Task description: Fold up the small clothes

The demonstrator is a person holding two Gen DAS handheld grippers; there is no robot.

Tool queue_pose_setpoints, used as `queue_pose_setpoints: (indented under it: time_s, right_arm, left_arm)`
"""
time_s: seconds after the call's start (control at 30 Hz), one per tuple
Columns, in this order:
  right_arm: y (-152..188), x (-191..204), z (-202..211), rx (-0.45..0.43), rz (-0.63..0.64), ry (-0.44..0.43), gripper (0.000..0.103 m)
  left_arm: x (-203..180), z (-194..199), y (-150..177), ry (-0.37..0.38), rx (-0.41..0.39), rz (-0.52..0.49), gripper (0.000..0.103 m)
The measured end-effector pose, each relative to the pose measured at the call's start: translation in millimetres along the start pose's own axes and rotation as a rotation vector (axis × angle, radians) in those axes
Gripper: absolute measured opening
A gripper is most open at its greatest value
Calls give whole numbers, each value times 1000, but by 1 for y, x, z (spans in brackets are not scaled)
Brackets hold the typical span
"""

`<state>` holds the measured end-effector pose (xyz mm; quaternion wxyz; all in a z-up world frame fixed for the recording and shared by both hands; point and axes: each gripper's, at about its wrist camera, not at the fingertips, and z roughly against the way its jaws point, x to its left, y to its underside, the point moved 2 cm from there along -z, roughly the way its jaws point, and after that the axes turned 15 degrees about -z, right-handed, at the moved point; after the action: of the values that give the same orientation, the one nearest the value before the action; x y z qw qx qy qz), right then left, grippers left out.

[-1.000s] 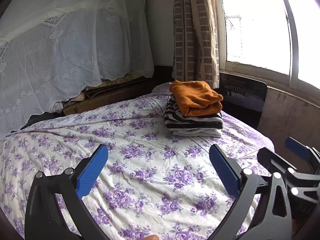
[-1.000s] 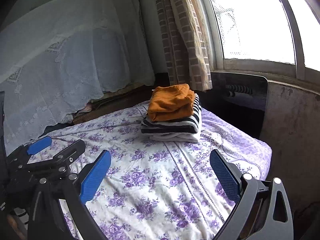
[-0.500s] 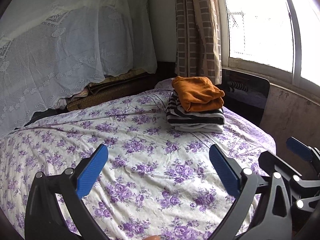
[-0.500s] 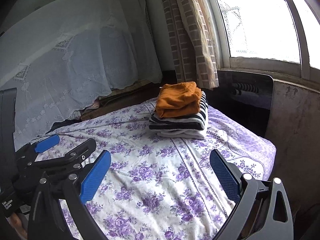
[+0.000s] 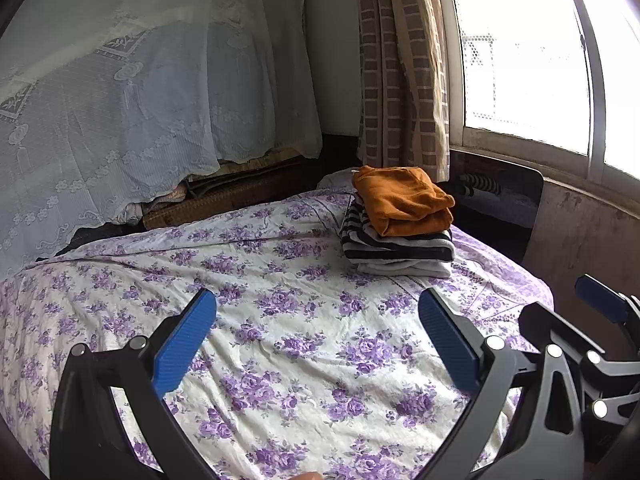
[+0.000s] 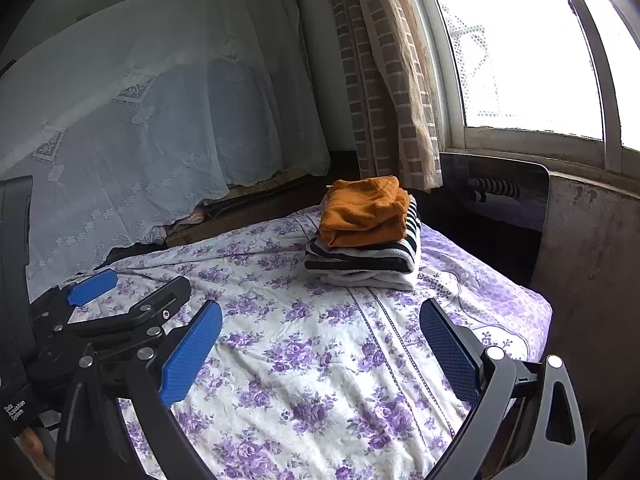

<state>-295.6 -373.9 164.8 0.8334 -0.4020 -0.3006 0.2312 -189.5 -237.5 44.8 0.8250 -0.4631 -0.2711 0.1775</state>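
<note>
A stack of folded clothes sits at the far right of the bed: an orange garment point(image 5: 402, 203) point(image 6: 364, 210) on top, a black-and-white striped one point(image 5: 396, 246) point(image 6: 372, 254) under it, a pale one at the bottom. My left gripper point(image 5: 316, 336) hangs open above the flowered sheet point(image 5: 280, 320), well short of the stack, nothing between its blue pads. My right gripper point(image 6: 320, 344) is open too, empty, over the sheet point(image 6: 320, 360). Each gripper shows at the edge of the other's view.
A white lace cover point(image 5: 120, 120) drapes over things behind the bed. A checked curtain point(image 5: 400, 72) and a bright window point(image 5: 520, 52) stand at the right. A dark panel point(image 6: 500, 188) and a stained wall point(image 6: 592, 248) border the bed's right side.
Both grippers have drifted slightly back and up, so the stack sits a little lower and farther in view. Both stay open and empty. The clothes have not moved.
</note>
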Motion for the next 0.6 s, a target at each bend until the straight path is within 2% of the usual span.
queue_pose_setpoints:
  time_s: [0.6]
  right_arm:
    - [-1, 1, 3, -4, -3, -6, 99]
  left_arm:
    - [1, 5, -1, -8, -6, -8, 98]
